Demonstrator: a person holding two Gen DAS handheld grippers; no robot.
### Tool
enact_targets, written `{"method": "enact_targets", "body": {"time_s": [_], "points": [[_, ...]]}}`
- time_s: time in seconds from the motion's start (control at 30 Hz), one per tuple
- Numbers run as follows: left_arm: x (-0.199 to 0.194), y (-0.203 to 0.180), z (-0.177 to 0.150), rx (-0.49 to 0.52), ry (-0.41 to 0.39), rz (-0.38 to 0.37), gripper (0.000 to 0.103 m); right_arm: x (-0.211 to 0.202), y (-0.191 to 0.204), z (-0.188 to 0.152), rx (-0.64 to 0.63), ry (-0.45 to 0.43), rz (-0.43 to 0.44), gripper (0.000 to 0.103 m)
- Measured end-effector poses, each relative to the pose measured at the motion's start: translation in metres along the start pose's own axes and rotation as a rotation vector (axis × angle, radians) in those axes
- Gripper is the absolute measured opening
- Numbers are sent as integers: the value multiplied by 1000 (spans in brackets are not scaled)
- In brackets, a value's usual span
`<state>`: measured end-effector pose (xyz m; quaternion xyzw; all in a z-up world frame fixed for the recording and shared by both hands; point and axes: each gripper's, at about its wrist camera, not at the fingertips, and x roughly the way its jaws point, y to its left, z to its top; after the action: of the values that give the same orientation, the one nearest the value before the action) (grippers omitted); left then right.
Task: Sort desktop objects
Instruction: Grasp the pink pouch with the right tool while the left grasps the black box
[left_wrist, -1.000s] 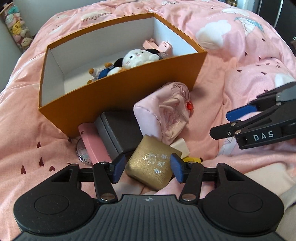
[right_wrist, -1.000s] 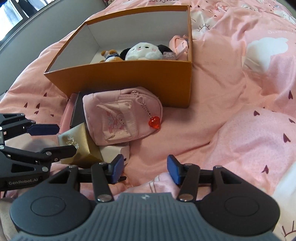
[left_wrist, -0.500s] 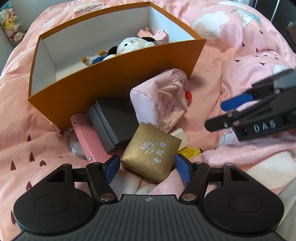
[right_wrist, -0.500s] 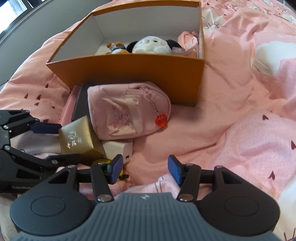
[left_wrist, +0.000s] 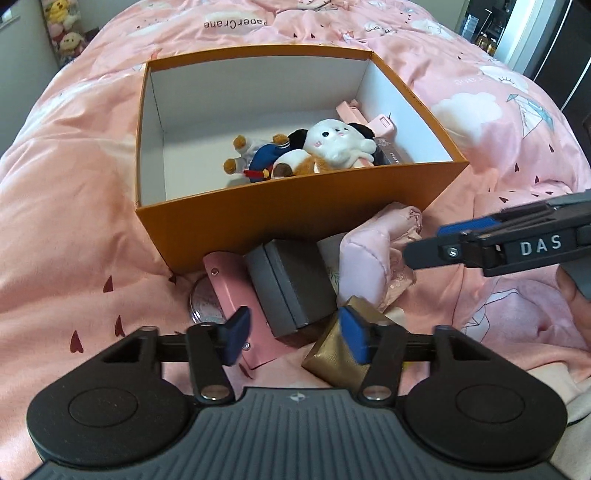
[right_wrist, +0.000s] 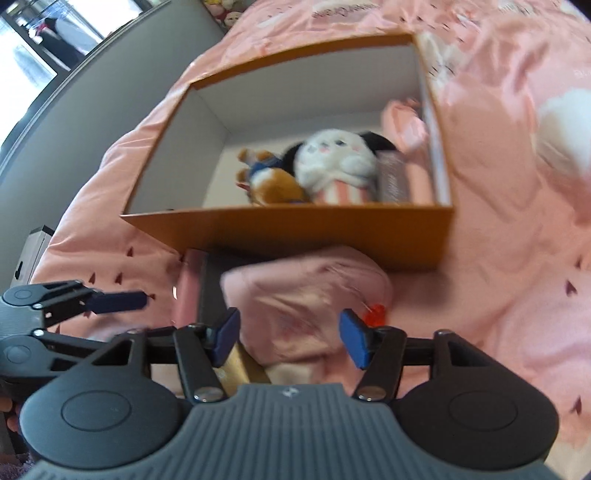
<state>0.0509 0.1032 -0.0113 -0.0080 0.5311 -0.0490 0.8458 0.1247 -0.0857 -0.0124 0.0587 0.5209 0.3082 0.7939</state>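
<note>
The gold box (left_wrist: 334, 354) sits half hidden behind the left gripper's fingers (left_wrist: 352, 338).

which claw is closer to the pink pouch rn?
Right. The right claw brackets the pink pouch, opening, pads not touching. The left claw sits farther off, over the grey box, closing, empty.

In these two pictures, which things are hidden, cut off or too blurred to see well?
- Round silver item, left wrist view: mostly under the pink case; what it is stays unclear.
- Gold box, left wrist view: partly behind the left tool, whose jaws are closing.
- Pink pouch, right wrist view: motion blur hides its print.
- Items behind the white plush: partly covered.
</note>
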Motion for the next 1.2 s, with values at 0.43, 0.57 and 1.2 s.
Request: {"method": "enact_targets", "body": {"time_s": [0.43, 0.57, 1.2], "points": [[6, 6, 4, -50, -28, 29, 60, 32, 9, 27, 252, -61, -184, 75], [11, 1, 3, -28, -13, 23, 60, 36, 8, 19, 240, -51, -251, 73], [38, -14, 24, -32, 32, 54, 60, -15, -83, -53, 630, -62, 102, 26]]}}
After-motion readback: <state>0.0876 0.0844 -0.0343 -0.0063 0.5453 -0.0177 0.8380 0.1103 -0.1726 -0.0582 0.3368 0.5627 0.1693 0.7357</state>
